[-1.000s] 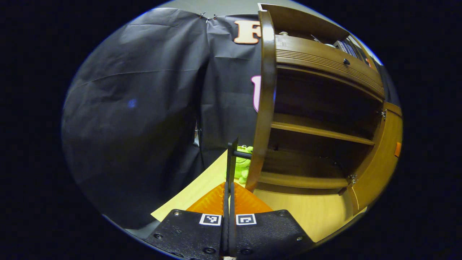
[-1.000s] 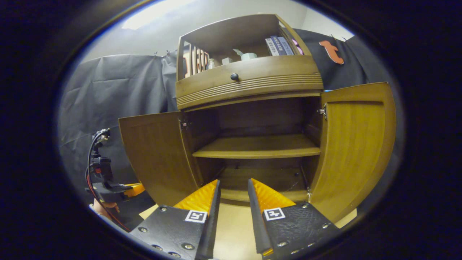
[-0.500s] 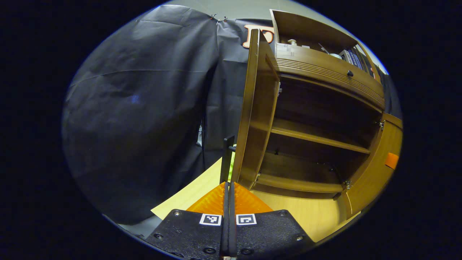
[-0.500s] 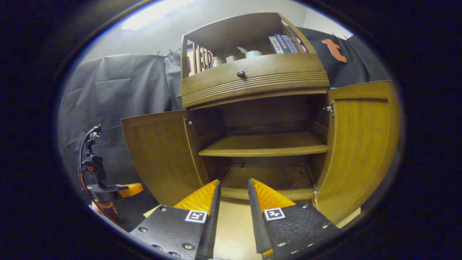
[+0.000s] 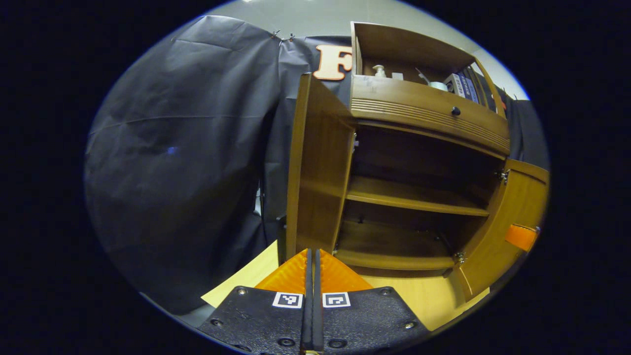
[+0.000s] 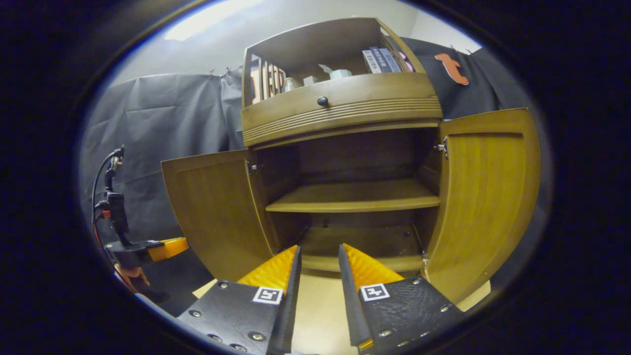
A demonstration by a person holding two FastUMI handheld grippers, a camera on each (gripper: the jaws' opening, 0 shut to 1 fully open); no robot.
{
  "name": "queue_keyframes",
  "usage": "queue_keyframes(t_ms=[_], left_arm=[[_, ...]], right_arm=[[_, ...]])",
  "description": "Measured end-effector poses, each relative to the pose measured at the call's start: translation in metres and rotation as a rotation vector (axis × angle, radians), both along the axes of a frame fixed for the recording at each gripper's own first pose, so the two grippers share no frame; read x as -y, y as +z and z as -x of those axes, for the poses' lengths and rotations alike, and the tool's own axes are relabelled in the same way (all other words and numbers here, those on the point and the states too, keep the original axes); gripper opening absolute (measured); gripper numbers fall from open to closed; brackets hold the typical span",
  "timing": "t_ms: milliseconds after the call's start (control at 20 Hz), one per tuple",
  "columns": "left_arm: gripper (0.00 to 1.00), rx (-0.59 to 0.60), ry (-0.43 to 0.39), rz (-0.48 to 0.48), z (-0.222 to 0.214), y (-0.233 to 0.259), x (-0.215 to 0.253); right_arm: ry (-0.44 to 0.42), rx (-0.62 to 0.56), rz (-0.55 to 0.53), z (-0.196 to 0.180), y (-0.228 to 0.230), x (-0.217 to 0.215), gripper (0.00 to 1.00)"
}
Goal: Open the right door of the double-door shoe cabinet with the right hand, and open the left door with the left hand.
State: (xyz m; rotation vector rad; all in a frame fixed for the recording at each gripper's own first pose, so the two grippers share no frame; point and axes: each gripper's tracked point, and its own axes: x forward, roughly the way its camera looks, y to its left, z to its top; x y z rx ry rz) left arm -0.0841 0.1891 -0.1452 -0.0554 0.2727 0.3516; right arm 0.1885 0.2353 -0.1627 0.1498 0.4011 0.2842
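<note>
Both upright doors swung outward, cabinet open

- Black cloth: booth wall, hangs to left of the left gripper's line & far ahead of it.
- Light wood floor board: directly under & between the right gripper's fingers.
- Books: upright, high ahead, a bit to right.
- Small pale items: high ahead, left of books; cannot tell what exactly.
- Bottle w/ pump: high ahead-right of left gripper.
</note>
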Motion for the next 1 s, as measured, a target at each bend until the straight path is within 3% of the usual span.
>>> queue_keyframes(t_ms=[50, 100, 150, 500, 1000], left_arm=[[0.01, 0.007, -0.02, 0.004, -0.004, 0.004, 0.007], [0.0, 0.014, -0.038, 0.006, -0.007, 0.007, 0.015], [0.01, 0.024, -0.058, 0.006, -0.012, 0.012, 0.023], [0.0, 0.109, -0.211, -0.037, -0.037, 0.052, 0.082], [0.0, 0.244, -0.368, -0.076, -0.06, 0.109, 0.163]], right_arm=[[-0.007, 0.001, 0.003, 0.0, 0.0, 0.003, 0.51], [-0.015, 0.003, 0.004, -0.001, 0.001, 0.006, 0.51], [-0.023, 0.005, 0.004, 0.0, 0.001, 0.008, 0.43], [-0.089, 0.028, 0.017, -0.002, 0.008, 0.03, 0.43], [-0.163, 0.113, 0.051, -0.008, 0.041, 0.055, 0.43]])
